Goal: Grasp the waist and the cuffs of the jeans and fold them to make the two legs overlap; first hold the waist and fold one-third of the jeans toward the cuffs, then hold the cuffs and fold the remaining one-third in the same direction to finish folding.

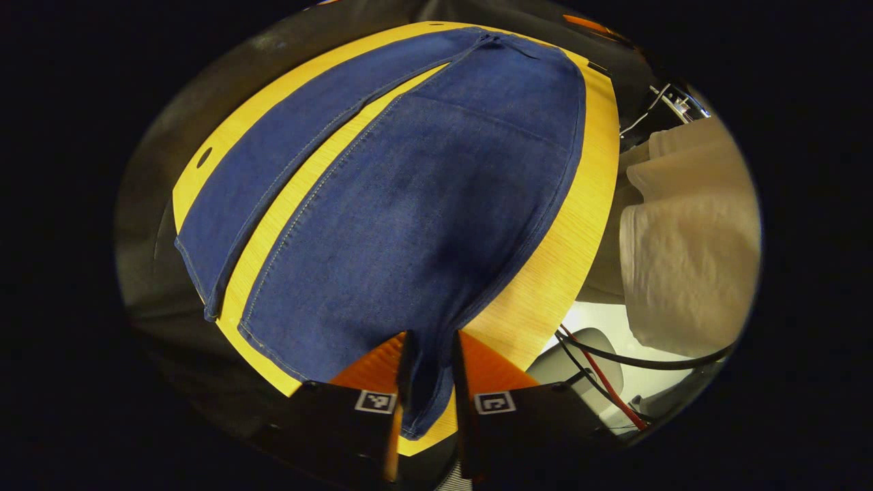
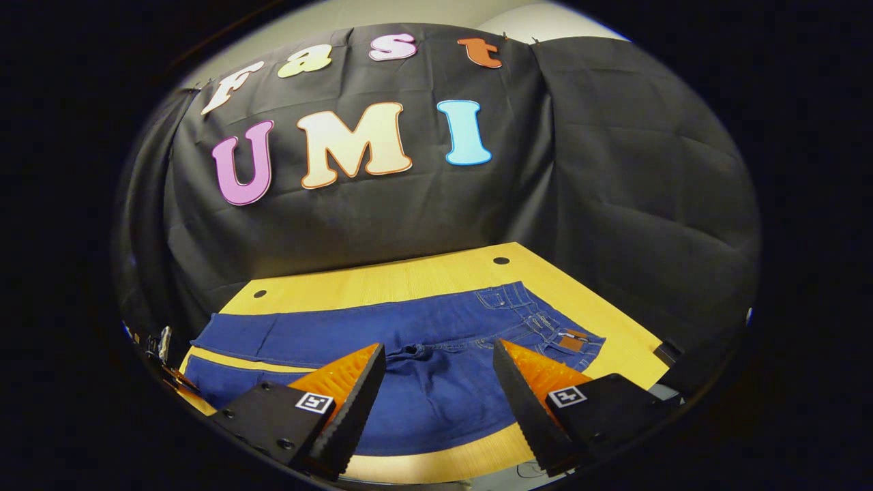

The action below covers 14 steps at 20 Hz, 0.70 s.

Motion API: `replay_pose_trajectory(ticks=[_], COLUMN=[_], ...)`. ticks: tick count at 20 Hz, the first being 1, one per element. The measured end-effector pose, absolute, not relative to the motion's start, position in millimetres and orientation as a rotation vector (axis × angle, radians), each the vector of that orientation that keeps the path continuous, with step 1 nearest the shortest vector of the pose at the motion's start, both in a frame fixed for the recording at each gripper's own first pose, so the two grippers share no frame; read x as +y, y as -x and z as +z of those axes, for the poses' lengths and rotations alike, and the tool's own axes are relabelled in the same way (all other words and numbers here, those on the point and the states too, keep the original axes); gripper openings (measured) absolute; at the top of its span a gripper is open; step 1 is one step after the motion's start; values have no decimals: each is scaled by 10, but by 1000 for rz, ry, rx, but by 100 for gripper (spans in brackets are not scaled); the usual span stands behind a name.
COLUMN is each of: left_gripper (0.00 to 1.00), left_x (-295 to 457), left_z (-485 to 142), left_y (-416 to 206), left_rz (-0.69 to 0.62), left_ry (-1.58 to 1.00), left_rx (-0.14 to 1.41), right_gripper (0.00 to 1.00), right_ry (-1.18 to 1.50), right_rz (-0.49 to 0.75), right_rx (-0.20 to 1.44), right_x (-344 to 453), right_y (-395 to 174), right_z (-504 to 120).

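table far strip: bare | booth wall: blocks beyond

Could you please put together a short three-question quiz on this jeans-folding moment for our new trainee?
1. True or false: the left gripper is shut on the cuff of the jeans.
2. Multiple choice: in the right gripper view, the right gripper is
A. clamped on the waist
B. open above the jeans near the waist
C. holding a cuff
3. Fill in: in the left gripper view, a strip of the ______ table shows between the two legs, so they do not yet overlap.

Key
1. True: both fingers close on the near leg's cuff.
2. B
3. yellow
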<state>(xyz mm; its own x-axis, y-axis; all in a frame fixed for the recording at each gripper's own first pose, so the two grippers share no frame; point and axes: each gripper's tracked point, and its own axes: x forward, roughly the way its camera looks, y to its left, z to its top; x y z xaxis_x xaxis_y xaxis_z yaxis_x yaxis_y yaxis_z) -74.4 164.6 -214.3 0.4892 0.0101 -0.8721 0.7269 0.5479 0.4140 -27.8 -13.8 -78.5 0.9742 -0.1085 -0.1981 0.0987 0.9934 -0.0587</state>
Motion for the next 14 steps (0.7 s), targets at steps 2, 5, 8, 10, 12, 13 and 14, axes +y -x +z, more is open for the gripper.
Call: replay_pose_trajectory(ticks=[2,5,8,10,12,13,14], left_gripper=[8,1,1,1,1,1,1], left_x=[1629,1611,1631,1623,1610,1612,1603], left_z=[-2127,-2116,-2110,-2109,-2093,-2091,-2084], left_y=[735,761,748,755,768,773,771], left_rz=[-508,-498,-496,-499,-492,-489,-487], left_ry=[-908,-891,-892,-886,-878,-880,-881], left_rx=[970,973,994,1009,1029,1041,1050], right_gripper=[94,94,98,99,99,99,99], right_ry=[58,71,123,164,197,222,257], right_rz=[-103,-92,-86,-87,-66,-53,-34], right_rx=[211,241,273,317,365,400,443], right_x=[-181,-285,-481,-685,-848,-942,-1028], right_y=[265,217,166,112,80,62,49], right_z=[-797,-835,-829,-865,-911,-965,-1027])
